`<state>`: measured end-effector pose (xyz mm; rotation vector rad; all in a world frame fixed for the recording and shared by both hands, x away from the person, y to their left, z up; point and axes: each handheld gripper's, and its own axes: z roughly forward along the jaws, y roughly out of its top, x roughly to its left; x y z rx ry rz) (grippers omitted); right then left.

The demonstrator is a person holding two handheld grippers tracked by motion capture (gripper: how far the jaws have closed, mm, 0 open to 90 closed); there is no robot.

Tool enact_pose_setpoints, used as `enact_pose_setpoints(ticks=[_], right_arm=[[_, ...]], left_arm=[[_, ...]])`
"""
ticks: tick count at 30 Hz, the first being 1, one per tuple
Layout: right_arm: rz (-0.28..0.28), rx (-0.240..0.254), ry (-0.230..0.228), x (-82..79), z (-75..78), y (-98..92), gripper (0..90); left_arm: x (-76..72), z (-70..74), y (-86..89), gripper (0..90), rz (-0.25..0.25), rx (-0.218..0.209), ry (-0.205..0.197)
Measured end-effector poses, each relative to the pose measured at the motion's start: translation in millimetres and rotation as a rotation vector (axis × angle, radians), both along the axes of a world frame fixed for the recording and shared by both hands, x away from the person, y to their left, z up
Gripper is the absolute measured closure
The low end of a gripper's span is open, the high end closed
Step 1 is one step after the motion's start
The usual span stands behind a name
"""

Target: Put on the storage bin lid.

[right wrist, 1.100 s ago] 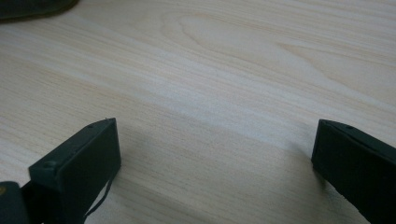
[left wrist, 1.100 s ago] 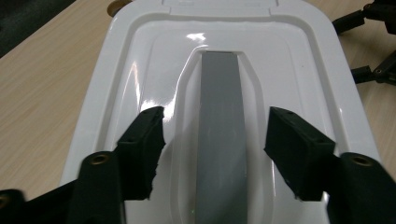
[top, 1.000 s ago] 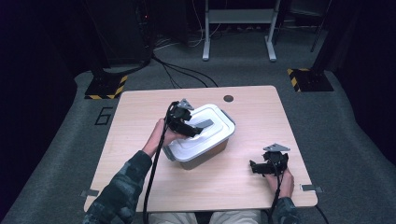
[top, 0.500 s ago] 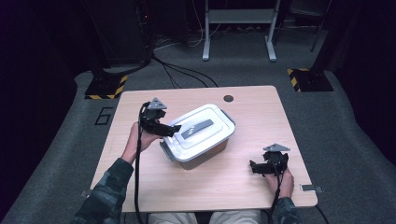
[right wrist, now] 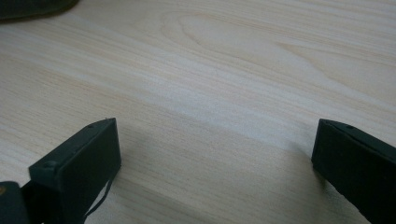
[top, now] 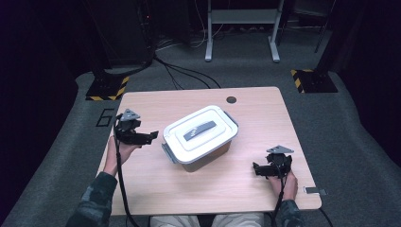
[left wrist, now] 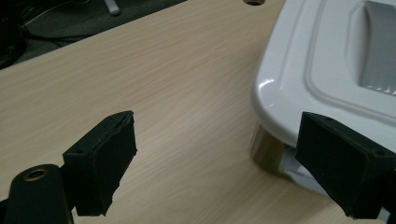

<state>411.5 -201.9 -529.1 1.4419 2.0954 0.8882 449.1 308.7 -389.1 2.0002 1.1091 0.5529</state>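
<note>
A storage box with a white lid and a grey handle sits at the middle of the wooden table. My left gripper hovers just left of the box, open, with nothing between its jaws; in the left gripper view the lid's corner lies just beyond the right jaw. My right gripper rests low near the table's front right, open and empty, its jaws spread wide over bare wood.
A round cable hole sits near the table's far edge. Beyond the table are floor cables, a metal stand and yellow-black striped feet.
My left gripper has come off the top of the lid and moved left, away from the box. The right gripper has stayed put.
</note>
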Motion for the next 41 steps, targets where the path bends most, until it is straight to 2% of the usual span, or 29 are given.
enact_pose_setpoints(ticks=[4, 9, 16, 19, 24, 26, 29, 30, 31, 33, 41], right_arm=[[-0.001, -0.001, -0.001, -0.1, 0.0, 0.0, 0.3], [-0.001, -0.001, -0.001, 0.0, 0.0, 0.0, 0.3], [0.0, -0.001, -0.001, 0.0, 0.0, 0.0, 0.4], [0.001, 0.0, 0.0, 0.1, 0.0, 0.0, 0.4], [0.002, 0.0, 0.0, 0.1, 0.0, 0.1, 0.5], [0.002, 0.0, 0.0, 0.1, 0.0, 0.1, 0.5], [0.002, 0.0, 0.0, 0.1, 0.0, 0.1, 0.5], [0.002, 0.0, 0.0, 0.1, 0.0, 0.1, 0.5], [0.001, 0.0, -0.001, 0.1, 0.0, 0.1, 0.5], [0.001, 0.001, 0.001, 0.0, 0.0, 0.1, 0.5], [0.001, -0.002, -0.001, 0.0, 0.1, 0.3, 0.4]], left_arm=[[-5.4, -15.9, 15.8, 10.9, 0.059, -0.032, 0.014], [-9.9, -39.8, 28.3, 10.7, 0.106, -0.024, 0.043], [-13.5, -81.7, 44.9, 10.3, 0.164, -0.017, 0.116], [-15.2, -96.0, 50.4, 9.9, 0.188, -0.007, 0.133], [-18.8, -115.9, 53.8, 8.4, 0.231, 0.005, 0.141], [-21.1, -123.0, 52.6, 7.0, 0.25, 0.039, 0.124], [-23.8, -134.4, 50.9, 5.2, 0.268, 0.056, 0.129], [-24.5, -138.2, 50.8, 4.8, 0.266, 0.047, 0.134], [-26.1, -140.3, 51.2, 3.3, 0.275, 0.035, 0.111], [-28.5, -141.9, 51.0, 3.2, 0.283, 0.028, 0.096], [-28.5, -141.9, 51.0, 3.1, 0.283, 0.028, 0.097]])
